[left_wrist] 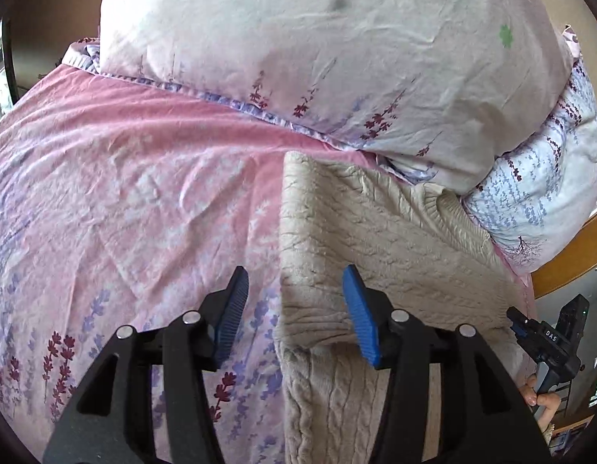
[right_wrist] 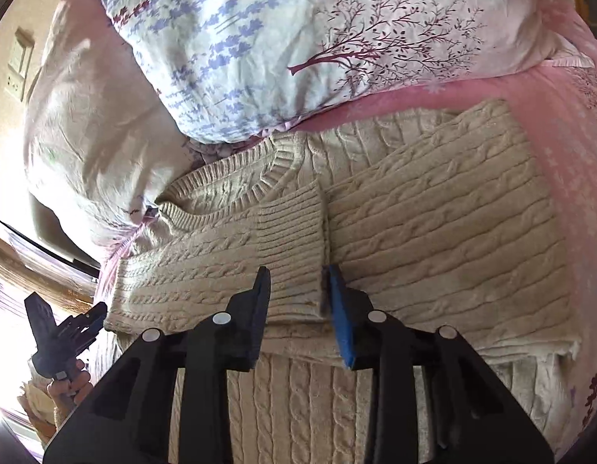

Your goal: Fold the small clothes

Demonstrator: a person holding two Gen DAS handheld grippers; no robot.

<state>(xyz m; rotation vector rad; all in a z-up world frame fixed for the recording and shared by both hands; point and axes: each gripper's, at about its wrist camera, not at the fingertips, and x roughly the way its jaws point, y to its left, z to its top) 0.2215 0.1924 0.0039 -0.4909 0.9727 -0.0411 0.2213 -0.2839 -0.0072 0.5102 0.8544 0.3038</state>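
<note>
While the cream cable-knit sweater [right_wrist: 434,224] lies partly folded on the pink floral sheet [left_wrist: 124,178], both grippers hang over it with nothing in them. From the left wrist, the left gripper [left_wrist: 296,315] has its jaws spread wide: the left finger sits over bare sheet, the right finger over the knit, and the sweater's left edge runs down between them. A folded-over layer ends in a rolled hem just beyond the right finger.

From the right wrist, the right gripper [right_wrist: 298,309] is also spread, though less so. Its jaws straddle the ribbed cuff of a sleeve laid across the body of the sweater; the blue pad [right_wrist: 343,324] sits right at the cuff's edge, where the sleeve meets another folded panel. I cannot tell whether the fingertips touch the knit.

The ribbed neckline lies further ahead, tucked against the pillow [right_wrist: 298,38], which rests on the sheet beyond the sweater.
</note>
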